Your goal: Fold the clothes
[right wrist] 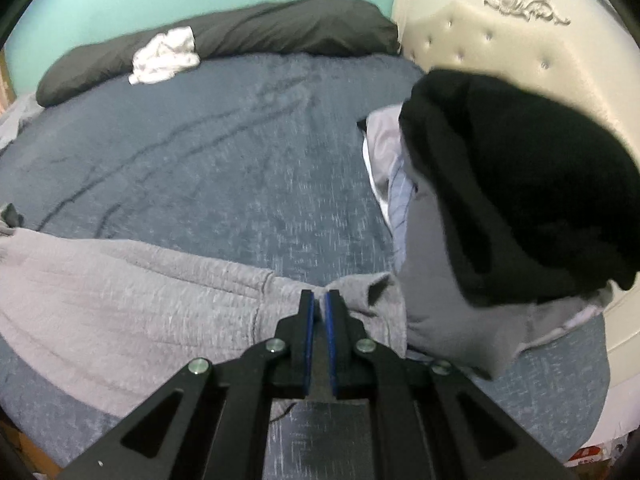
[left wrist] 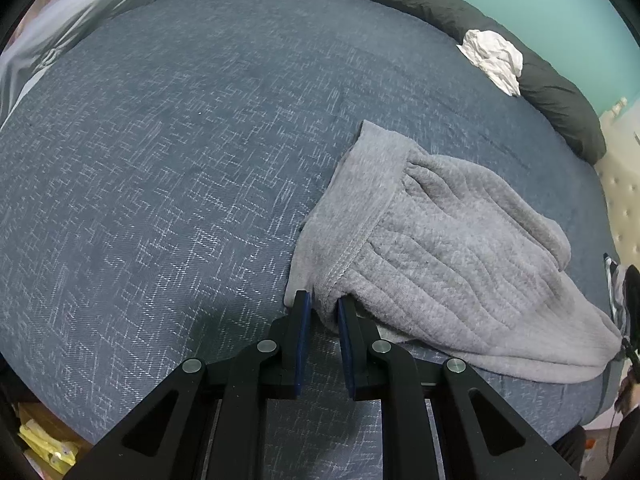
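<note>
A grey fleece garment [left wrist: 440,248] lies on the blue bedspread [left wrist: 160,180], with its waistband edge toward the left. My left gripper [left wrist: 323,303] is closed on the near corner of the waistband. In the right wrist view the same grey garment [right wrist: 120,304] stretches out to the left. My right gripper [right wrist: 319,300] is shut on the garment's other end, near the bed's front edge. The cloth between both pairs of fingers is bunched.
A pile of clothes topped by a black garment [right wrist: 520,192] sits at the right, against the cream headboard [right wrist: 520,40]. A crumpled white cloth [left wrist: 494,60] lies on a long dark pillow [right wrist: 240,36] at the far edge. A light grey sheet [left wrist: 80,20] is at the far left.
</note>
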Motion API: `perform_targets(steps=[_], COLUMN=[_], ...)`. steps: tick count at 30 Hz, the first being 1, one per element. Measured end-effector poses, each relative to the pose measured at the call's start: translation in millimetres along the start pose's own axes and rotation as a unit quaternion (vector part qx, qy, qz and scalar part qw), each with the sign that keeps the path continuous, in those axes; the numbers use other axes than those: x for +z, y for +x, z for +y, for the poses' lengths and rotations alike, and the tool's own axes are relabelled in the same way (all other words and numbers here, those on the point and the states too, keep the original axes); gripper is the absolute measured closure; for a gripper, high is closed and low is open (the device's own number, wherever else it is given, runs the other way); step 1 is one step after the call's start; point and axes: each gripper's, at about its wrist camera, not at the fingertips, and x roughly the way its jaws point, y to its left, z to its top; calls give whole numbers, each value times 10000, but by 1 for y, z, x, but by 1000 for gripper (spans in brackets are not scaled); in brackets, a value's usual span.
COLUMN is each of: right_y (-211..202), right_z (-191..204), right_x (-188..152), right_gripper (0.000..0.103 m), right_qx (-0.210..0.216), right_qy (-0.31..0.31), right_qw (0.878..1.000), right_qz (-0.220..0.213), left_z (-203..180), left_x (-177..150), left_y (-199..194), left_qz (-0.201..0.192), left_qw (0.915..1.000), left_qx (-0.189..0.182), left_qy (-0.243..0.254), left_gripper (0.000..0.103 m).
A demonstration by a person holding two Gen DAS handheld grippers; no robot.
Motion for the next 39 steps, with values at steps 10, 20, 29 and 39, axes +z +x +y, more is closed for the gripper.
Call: perform_targets(steps=[10,20,29,39], right_y=[32,-15,-5,6], right_z=[-6,-19,-4,12], right_x=[-16,-29,-73,-70], right_gripper=[96,81,79,75], right_qx=[-32,686,1278,1395], right_qy=[329,1146,1942,2114], right_qw=[9988,9910,9711,9660], right_qz=[362,65,536,526], left_z=[0,2,8,14], left_x=[3,2,-1,0], left_y=[10,8,2,2], left_qz=[43,-53,-172,-191], left_qw=[10000,9999,9993,9993], left_qx=[44,-131,-277,-276], left_qy=[-34,-100,-174,-176], left_gripper=[87,87,87,87])
